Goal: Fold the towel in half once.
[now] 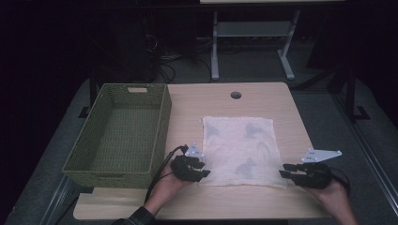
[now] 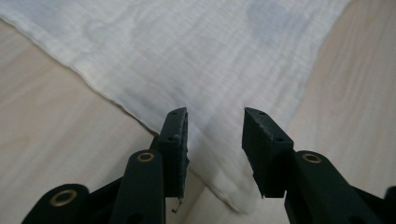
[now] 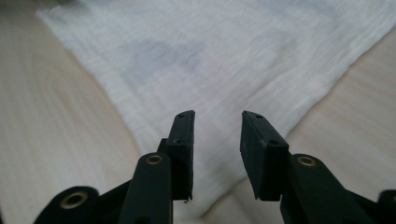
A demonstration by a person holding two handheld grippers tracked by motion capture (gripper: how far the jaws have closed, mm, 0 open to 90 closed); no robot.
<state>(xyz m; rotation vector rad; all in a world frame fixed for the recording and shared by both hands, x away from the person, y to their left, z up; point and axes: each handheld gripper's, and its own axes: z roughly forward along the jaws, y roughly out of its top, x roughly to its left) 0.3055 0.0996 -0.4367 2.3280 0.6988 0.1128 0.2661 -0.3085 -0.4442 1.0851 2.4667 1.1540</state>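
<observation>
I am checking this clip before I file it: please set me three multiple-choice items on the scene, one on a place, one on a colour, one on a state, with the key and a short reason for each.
1. Where does the basket stand?
A. At the table's left side, beside the cloth
B. On top of the cloth
C. At the table's right edge

2. What colour is the basket?
A. Red
B. Green
C. Blue

3. How does the cloth lie?
A. Rolled into a tube
B. Hanging over the basket rim
C. Spread flat on the table

Key:
1 A: in the high view the basket sits left of the cloth, apart from it.
2 B: its woven walls are green.
3 C: the cloth lies flat, with the left gripper and right gripper at its near corners, jaws apart.
</observation>
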